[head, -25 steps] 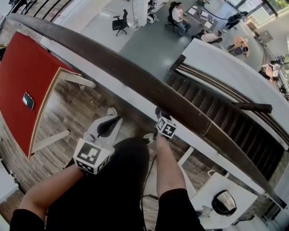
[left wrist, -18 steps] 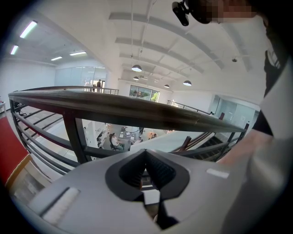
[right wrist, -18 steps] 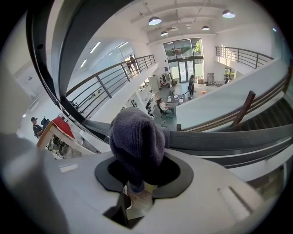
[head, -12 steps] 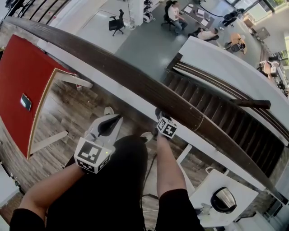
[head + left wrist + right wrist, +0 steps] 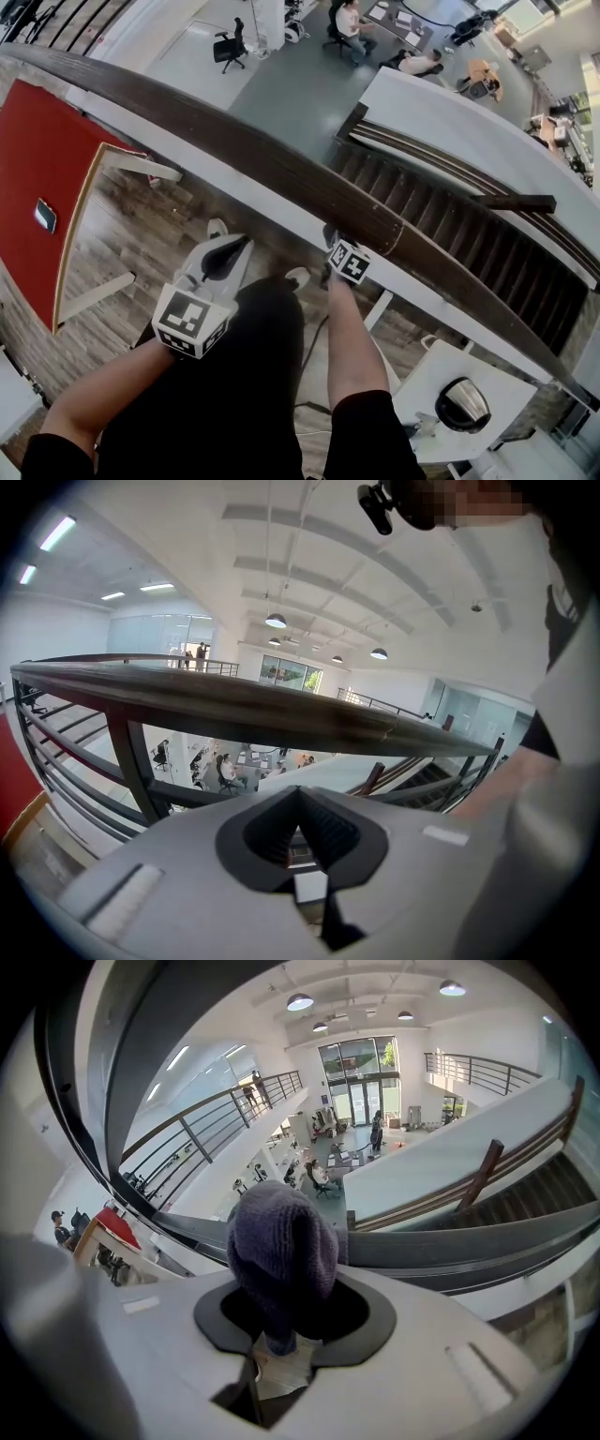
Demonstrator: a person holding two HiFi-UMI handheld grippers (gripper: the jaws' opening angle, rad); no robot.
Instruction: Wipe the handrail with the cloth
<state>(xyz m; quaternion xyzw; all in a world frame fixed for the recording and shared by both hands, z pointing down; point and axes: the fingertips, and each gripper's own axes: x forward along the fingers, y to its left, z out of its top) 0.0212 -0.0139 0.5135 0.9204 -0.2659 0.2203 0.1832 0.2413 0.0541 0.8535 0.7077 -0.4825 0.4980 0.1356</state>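
Observation:
The dark wooden handrail (image 5: 281, 173) runs diagonally from upper left to lower right in the head view. In the left gripper view it crosses above the jaws as the handrail (image 5: 234, 700). My right gripper (image 5: 333, 242) sits just below the rail on my side, near a pale joint in the wood. It is shut on a purple-grey knitted cloth (image 5: 281, 1241), which bulges out over the right gripper (image 5: 279, 1330). My left gripper (image 5: 232, 251) hangs lower and to the left, short of the rail. The left gripper (image 5: 300, 794) is shut with nothing in it.
A red table (image 5: 47, 169) with a phone (image 5: 44, 216) on it stands at my left. Beyond the rail is an open drop to a lower floor with seated people (image 5: 352, 23) and a staircase (image 5: 469, 244). A white stand with a kettle (image 5: 464, 405) is at lower right.
The head view has shifted slightly. The right gripper now lies nearer the pale joint in the rail. The left gripper has kept its place.

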